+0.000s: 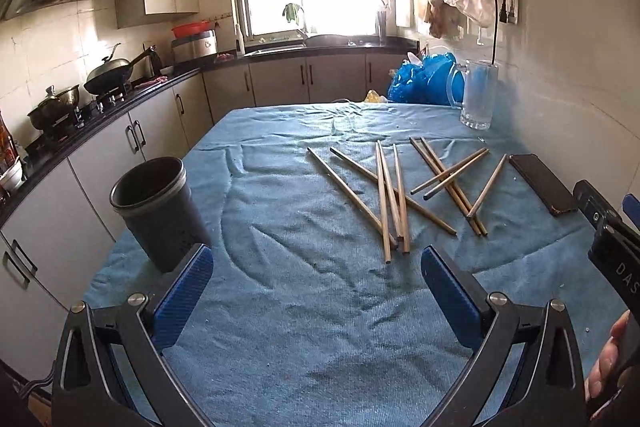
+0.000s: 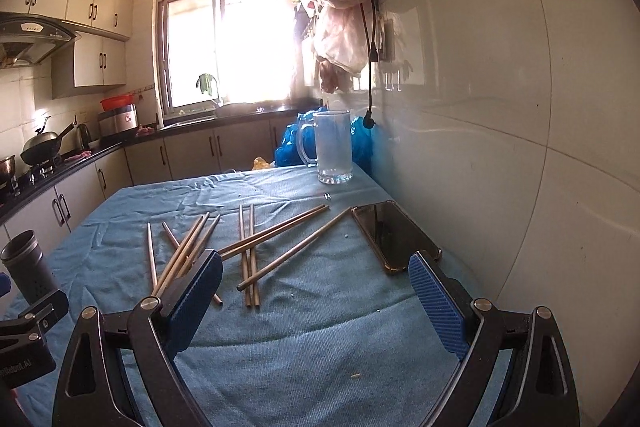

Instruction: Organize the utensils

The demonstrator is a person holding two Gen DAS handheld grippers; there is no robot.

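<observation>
Both tongs (image 1: 316, 263) (image 2: 316, 269) gape over blue cloth (image 1: 300, 327) strewn with chopsticks (image 1: 384, 195), kitchen beyond.

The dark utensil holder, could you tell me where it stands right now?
The dark utensil holder stands upright at the table's left edge, left of the scattered chopsticks, just beyond the left gripper.

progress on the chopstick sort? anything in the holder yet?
Nothing looks done: the chopsticks all lie scattered on the blue cloth. The dark holder shows none. Left gripper and right gripper are both open, empty. All picking remains.
</observation>
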